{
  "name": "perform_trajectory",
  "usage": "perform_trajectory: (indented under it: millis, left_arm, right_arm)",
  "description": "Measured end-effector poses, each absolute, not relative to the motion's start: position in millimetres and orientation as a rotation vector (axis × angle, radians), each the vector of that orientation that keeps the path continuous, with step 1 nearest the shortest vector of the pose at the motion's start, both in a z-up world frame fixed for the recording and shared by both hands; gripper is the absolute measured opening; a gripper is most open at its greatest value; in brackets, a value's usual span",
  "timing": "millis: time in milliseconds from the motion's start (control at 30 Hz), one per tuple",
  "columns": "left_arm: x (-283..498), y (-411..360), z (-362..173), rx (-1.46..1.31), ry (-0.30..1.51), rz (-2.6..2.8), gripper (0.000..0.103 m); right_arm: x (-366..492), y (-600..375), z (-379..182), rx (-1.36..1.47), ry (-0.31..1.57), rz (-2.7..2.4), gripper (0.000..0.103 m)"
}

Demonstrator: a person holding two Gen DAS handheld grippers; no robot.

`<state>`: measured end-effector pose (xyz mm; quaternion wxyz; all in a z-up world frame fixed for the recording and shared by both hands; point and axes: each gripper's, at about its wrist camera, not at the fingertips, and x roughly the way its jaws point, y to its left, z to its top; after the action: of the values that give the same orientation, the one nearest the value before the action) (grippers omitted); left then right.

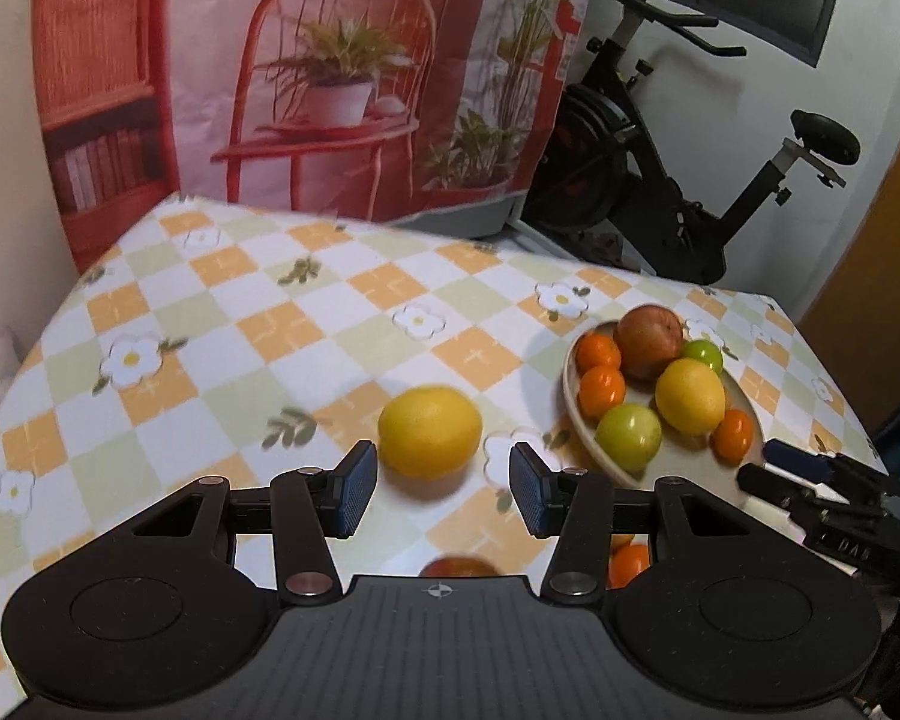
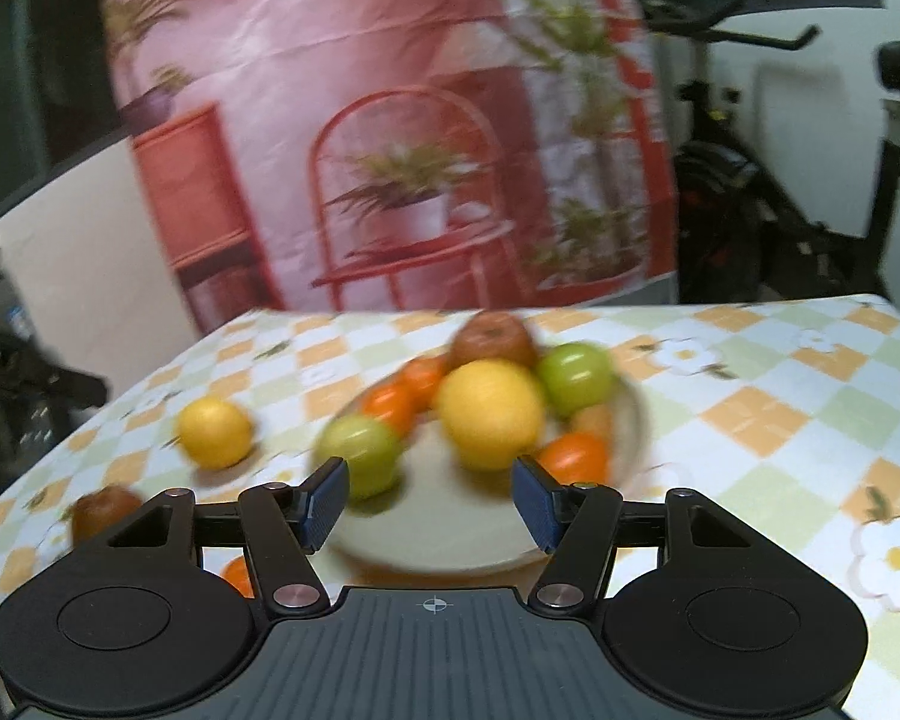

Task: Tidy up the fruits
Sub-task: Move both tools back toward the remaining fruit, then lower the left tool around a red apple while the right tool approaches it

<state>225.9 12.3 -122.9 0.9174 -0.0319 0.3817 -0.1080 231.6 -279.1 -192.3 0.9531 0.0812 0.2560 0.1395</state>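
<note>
Showing the sorting of fruit onto a dish, read from left to right: the left gripper (image 1: 444,489) hovers partly open and empty just short of a loose round yellow citrus fruit (image 1: 429,431) lying on the checked, flower-printed worktop (image 1: 222,324); to its right stands the shallow beige round plate (image 1: 572,405), and at the right edge the right gripper (image 2: 431,501), likewise partly open and holding nothing, hangs over the plate's near rim. Judged step: collecting the loose yellow fruit; done well, the jaws should straddle its widest part, close gently so it does not roll, and set it on the bare near part of the plate. Count on the plate: one reddish-brown apple (image 1: 649,341), one yellow citrus (image 1: 690,396), two green round fruits (image 1: 629,437), three small orange fruits (image 1: 602,390). Off the plate: one yellow citrus, one reddish-brown fruit (image 2: 103,510) and one small orange fruit (image 1: 629,563) near the grippers.
</note>
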Motion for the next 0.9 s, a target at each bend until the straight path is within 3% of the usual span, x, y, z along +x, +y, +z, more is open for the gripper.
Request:
perform_trajectory:
  millis: [133, 900]
  left_arm:
    - [220.9, 30.5, -132.0, -0.130, 0.811, -0.218, 0.039]
    - [223.3, 69.1, -161.4, -0.264, 0.873, -0.412, 0.037]
  right_arm:
    - [227.9, -249.9, -189.4, 0.119, 0.557, 0.344, 0.057]
    - [223.1, -122.8, -190.9, -0.121, 0.750, 0.607, 0.057]
